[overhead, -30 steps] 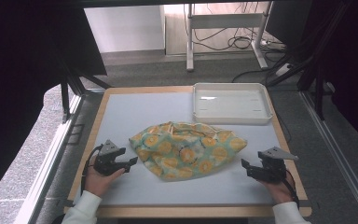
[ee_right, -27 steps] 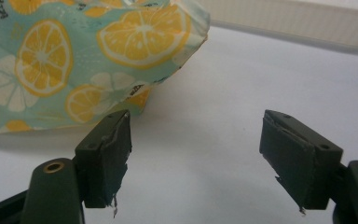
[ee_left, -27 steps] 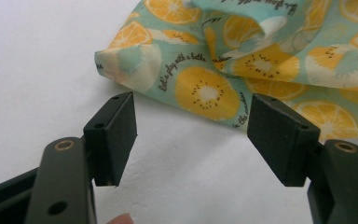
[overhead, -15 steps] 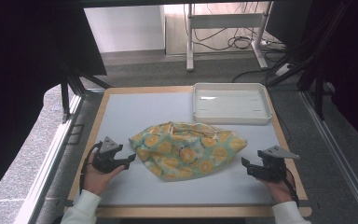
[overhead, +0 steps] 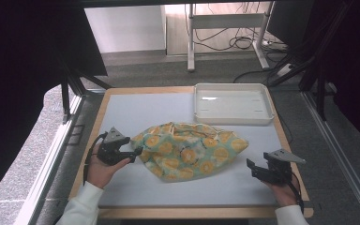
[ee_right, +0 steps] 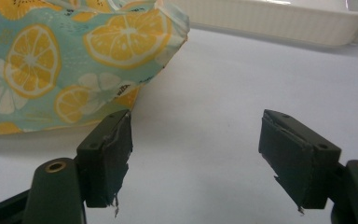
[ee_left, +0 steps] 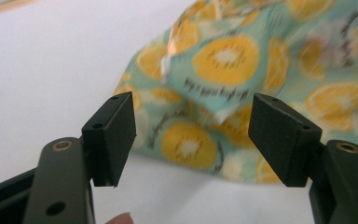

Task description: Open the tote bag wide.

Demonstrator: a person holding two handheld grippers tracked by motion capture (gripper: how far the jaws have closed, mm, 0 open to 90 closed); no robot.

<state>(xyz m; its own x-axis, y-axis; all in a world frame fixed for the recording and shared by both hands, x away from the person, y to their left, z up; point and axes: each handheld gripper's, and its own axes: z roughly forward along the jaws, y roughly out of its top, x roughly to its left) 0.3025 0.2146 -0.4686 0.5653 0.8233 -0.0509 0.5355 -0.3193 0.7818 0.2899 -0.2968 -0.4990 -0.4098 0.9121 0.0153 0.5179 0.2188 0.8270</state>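
Cloth (overhead: 187, 150) lay crumpled mid-frame on bench (overhead: 136, 110), below the tray (overhead: 232, 103). L claw (overhead: 132, 156) was wide, nothing in it, at cloth's left edge, prob. lined up for a corner pinch. R claw (overhead: 252, 169) was wide too, empty, parked lower right, apart from cloth.

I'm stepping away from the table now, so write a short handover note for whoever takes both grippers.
Left gripper: jaws open, at the left edge of the lemon-print cloth, nothing clamped.
Right gripper: jaws open, holding nothing, apart from the cloth's right end.
Things: the cloth lies crumpled in a heap mid-table; the white tray sits empty at the far right of the table.
Done: nothing visibly handled so far.
Left: probably grip the cloth at both ends, then spread or fold it; the tray may be where it goes.
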